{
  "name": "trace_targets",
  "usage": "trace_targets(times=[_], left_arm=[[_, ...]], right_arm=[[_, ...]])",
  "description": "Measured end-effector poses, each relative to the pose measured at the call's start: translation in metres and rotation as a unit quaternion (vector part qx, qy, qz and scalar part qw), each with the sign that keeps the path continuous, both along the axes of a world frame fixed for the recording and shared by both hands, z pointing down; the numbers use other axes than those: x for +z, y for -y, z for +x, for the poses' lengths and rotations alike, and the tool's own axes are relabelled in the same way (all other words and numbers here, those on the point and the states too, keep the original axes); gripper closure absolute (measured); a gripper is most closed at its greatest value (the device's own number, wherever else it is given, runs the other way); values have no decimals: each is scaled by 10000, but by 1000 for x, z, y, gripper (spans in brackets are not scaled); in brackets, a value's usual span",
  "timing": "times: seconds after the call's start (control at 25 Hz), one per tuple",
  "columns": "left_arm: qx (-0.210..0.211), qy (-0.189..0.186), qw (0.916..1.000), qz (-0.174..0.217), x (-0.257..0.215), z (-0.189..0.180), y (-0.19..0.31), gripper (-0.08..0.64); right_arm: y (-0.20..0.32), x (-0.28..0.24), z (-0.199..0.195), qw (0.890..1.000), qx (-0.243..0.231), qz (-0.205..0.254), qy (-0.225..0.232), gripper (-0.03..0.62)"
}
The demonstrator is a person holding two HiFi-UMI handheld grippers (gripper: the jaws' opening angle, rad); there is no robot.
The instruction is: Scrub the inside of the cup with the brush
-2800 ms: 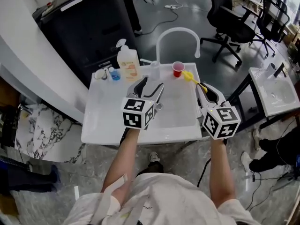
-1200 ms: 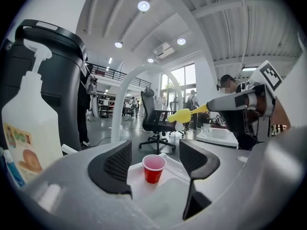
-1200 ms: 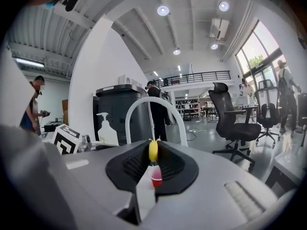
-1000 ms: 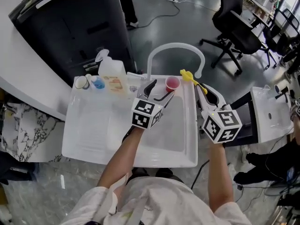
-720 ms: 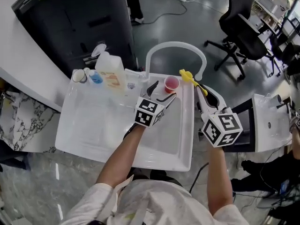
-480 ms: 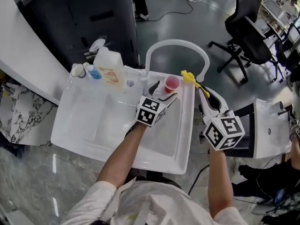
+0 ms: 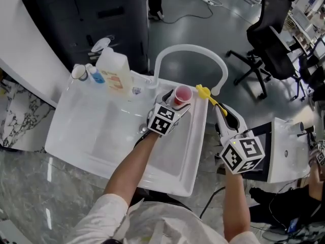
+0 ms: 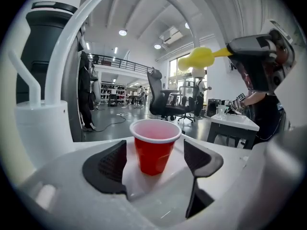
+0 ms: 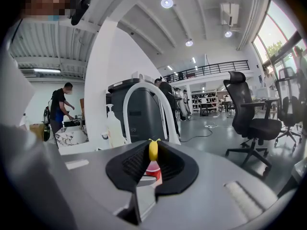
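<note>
Left hand-held gripper, head view: it straddles the red plastic cup, which stands upright at the rear edge of the white sink, below the white arched faucet. The right hand-held gripper waits beside the sink's right rim and carries the yellow plastic brush, bristle end forward and near the cup. This layout suggests a division of work: one tool steadies the cup, the other scrubs.

Left gripper view: the jaws have just been opening and stand wide apart around the cup, one pad on each side with a gap to the wall. The left hand-held gripper therefore does not yet grip. The cup mouth faces up, which gives the brush free entry from above.

Right gripper view: the right hand-held gripper is clamped on the brush, and the handle runs straight ahead along the jaw line. The cup shows just beyond, so the tool is already aimed at it.

Count:
- hand-held grippers: two
- cup: one
- brush: one
- faucet: one
- white pump bottle: one
- small containers beside the bottle: two
</note>
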State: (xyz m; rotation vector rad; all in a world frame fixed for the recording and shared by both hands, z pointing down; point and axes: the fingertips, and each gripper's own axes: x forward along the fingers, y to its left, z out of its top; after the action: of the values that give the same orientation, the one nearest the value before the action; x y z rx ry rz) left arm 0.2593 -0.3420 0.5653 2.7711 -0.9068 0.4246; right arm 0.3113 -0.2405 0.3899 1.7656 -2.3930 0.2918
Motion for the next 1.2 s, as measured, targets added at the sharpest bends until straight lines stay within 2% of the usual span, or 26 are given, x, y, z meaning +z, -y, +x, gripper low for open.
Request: trace_targets(times=[0.24,0.32,0.64,1.2], left_arm=[[49,142,9997,209,3,11,9,187],[14,172,9994,285,0,10,11,252],[-64,213,9990,392,-15,-3,5,262],[-221,410,9977,491,-59,-64,-40,267]], right_arm=[[-4,9,9,9999,21,-95,-69,556],[-5,11,11,9999,31,-124,-77,556],[-7,12,4,9999,-18,-121,21,555],[-8,-10,-43,9984,-425,26,362,557]])
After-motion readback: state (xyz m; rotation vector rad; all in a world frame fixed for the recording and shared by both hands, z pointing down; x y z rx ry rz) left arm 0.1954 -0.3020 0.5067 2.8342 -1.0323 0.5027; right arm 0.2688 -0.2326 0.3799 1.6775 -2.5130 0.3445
